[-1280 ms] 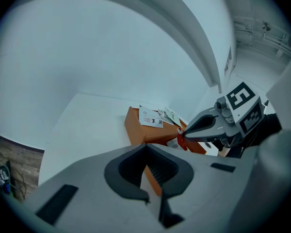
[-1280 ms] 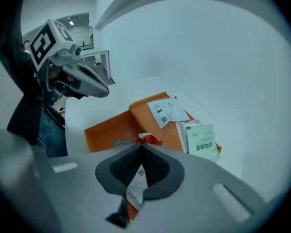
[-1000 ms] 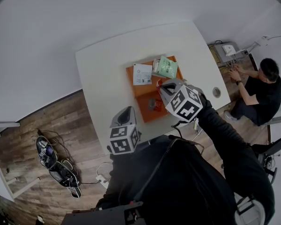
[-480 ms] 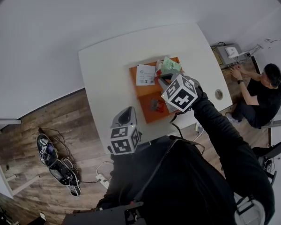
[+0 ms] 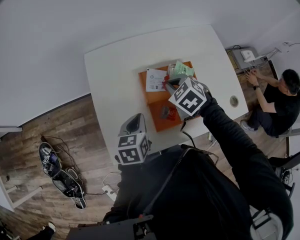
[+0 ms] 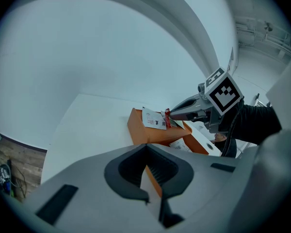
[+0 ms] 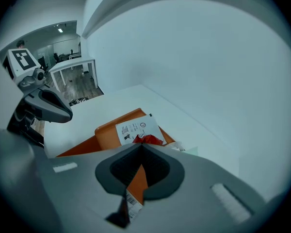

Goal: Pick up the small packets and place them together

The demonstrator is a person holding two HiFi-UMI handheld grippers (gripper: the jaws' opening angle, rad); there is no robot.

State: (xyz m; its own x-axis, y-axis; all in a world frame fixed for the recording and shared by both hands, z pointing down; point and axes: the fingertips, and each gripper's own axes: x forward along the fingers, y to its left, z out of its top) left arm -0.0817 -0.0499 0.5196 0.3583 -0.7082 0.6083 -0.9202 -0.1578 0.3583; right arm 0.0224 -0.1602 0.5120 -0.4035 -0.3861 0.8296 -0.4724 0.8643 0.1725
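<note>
An orange tray (image 5: 152,100) lies on the white table (image 5: 115,79). On it are a white printed packet (image 5: 153,79), a green packet (image 5: 183,70) and a red packet (image 5: 166,112). My right gripper (image 5: 167,85) hovers over the tray's far part, shut on a small red packet (image 7: 146,140) that it holds just beside the white packet (image 7: 134,129). The left gripper view shows that red packet (image 6: 167,118) pinched at the right gripper's tips. My left gripper (image 5: 135,119) hangs at the table's near edge, shut, with nothing in it.
A person (image 5: 277,99) sits on the floor at the right beside a grey box (image 5: 242,55). Cables and gear (image 5: 60,174) lie on the wooden floor at the left. A round hole (image 5: 233,101) marks the table's right side.
My right gripper has carried the red packet leftward and farther over the tray, up to the white packet. The left gripper has stayed in place.
</note>
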